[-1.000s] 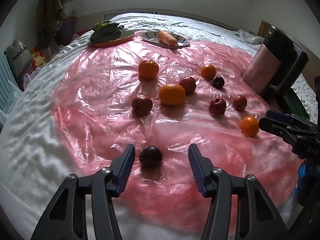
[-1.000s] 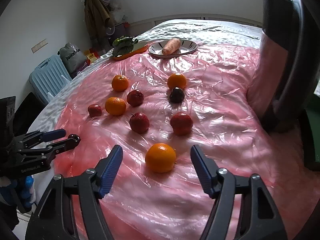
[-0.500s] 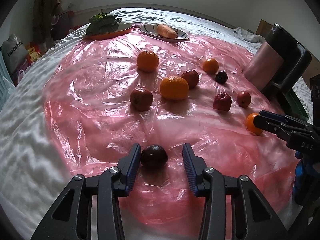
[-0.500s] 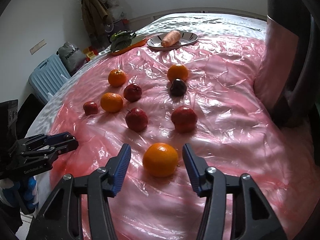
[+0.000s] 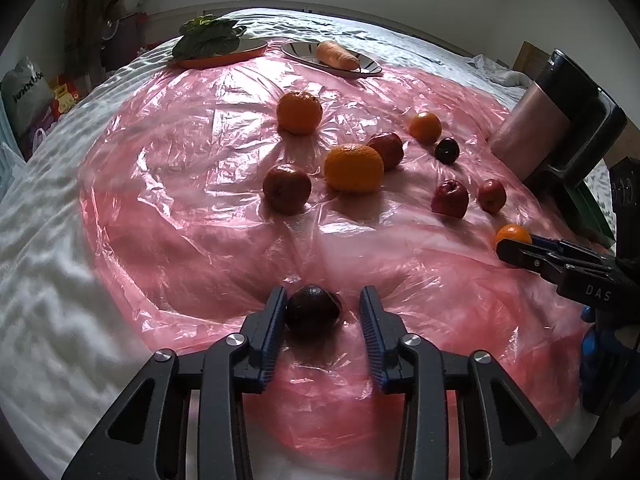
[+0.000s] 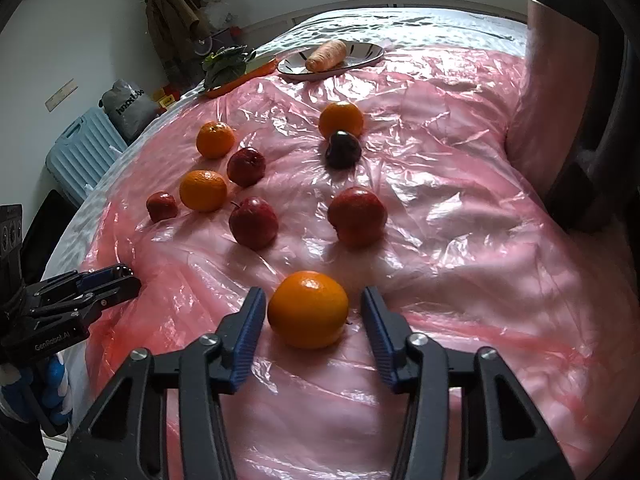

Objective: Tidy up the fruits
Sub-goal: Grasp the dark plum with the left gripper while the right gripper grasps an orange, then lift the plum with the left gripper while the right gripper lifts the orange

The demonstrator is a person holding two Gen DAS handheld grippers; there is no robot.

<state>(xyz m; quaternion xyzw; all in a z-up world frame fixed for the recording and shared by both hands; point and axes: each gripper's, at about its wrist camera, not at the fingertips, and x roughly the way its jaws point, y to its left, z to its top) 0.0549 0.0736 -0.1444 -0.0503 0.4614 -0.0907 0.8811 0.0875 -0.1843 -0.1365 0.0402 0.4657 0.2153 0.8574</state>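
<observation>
Eleven fruits lie on a pink plastic sheet spread over a bed: four oranges, five red fruits and two dark plums; measured from the carrot plate at the sheet's far edge, nine sit mid-sheet and two at its near edge; beside that plate stands one orange plate of leafy greens; the left claw has just been closing around the near dark plum, its left pad touching the fruit while the right pad stands apart, so nothing is gripped yet; the right claw has also just been closing, its jaws apart on either side of the nearest orange, neither pad touching it.
</observation>
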